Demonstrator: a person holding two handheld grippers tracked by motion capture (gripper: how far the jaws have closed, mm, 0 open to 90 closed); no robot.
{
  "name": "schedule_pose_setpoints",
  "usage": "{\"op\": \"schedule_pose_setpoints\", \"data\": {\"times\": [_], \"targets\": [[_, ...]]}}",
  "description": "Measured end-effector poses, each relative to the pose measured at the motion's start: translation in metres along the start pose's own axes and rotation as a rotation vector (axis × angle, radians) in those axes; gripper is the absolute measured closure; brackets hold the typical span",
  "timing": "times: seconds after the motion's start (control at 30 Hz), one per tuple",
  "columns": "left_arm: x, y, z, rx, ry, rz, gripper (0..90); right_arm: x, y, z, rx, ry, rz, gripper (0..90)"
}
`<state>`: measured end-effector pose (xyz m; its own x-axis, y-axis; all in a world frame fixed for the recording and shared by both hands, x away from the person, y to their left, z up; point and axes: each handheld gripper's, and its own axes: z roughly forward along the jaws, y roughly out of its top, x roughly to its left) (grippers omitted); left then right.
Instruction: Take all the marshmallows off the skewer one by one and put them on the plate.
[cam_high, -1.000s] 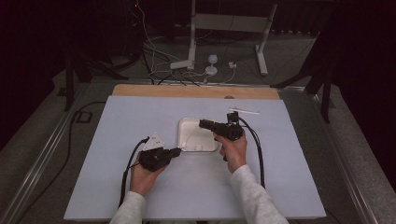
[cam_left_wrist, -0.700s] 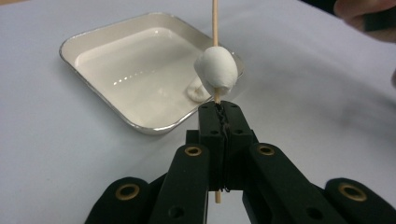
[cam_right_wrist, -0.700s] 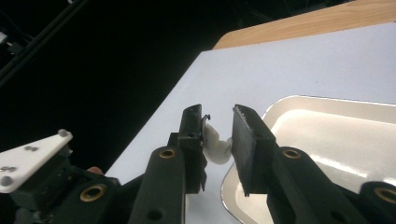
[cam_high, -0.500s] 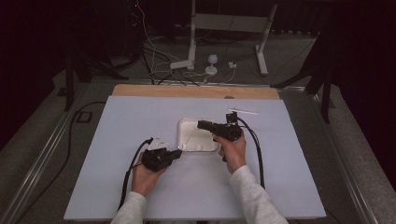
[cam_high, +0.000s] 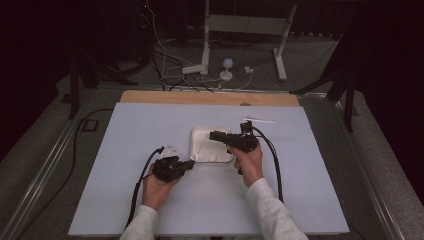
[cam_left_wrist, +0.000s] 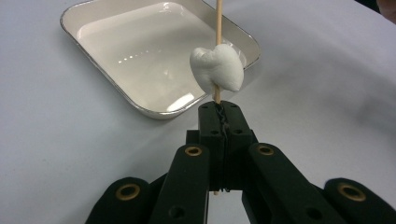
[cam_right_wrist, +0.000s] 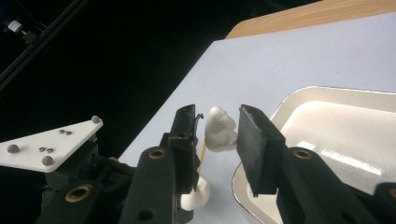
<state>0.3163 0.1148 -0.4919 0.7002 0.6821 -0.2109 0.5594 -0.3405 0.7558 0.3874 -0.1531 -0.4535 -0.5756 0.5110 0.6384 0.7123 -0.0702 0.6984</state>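
My left gripper (cam_left_wrist: 219, 109) is shut on the lower end of a thin wooden skewer (cam_left_wrist: 217, 18), which stands up from its jaws. A white marshmallow (cam_left_wrist: 219, 67) is threaded on the skewer just above the jaws. In the right gripper view a second marshmallow (cam_right_wrist: 220, 130) sits higher on the skewer, between the spread jaws of my open right gripper (cam_right_wrist: 218, 113); the first marshmallow (cam_right_wrist: 196, 196) shows below it. From above, the left gripper (cam_high: 190, 163) points right at the white tray (cam_high: 215, 152) and the right gripper (cam_high: 212, 135) reaches left over it.
The tray (cam_left_wrist: 140, 51) holds nothing and lies mid-table on a pale sheet. A white stick (cam_high: 258, 120) lies beyond the right hand, and a small clear scrap (cam_high: 172, 147) is left of the tray. A wooden board edge (cam_high: 210, 97) runs along the far side.
My left gripper has edged slightly to the right, toward the tray. The right gripper has barely moved.
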Motion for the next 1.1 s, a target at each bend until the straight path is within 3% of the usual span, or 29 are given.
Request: {"op": "schedule_pose_setpoints", "data": {"times": [0.57,0.73,0.9,1.1], "targets": [[-0.001,0.001,0.003,-0.002,0.006,-0.008,90.0,0.003,0.002,-0.010,-0.030,-0.066,-0.023,50.4],[-0.001,0.001,0.002,-0.011,-0.006,-0.013,90.0,0.004,-0.002,-0.005,0.017,-0.086,-0.040,54.5],[-0.001,0.002,0.002,-0.022,-0.009,-0.024,90.0,0.008,-0.009,0.002,0.079,-0.075,-0.060,60.8],[-0.003,0.004,0.004,-0.031,-0.019,-0.032,90.0,0.010,-0.024,0.013,0.126,-0.064,-0.057,61.2]]}}
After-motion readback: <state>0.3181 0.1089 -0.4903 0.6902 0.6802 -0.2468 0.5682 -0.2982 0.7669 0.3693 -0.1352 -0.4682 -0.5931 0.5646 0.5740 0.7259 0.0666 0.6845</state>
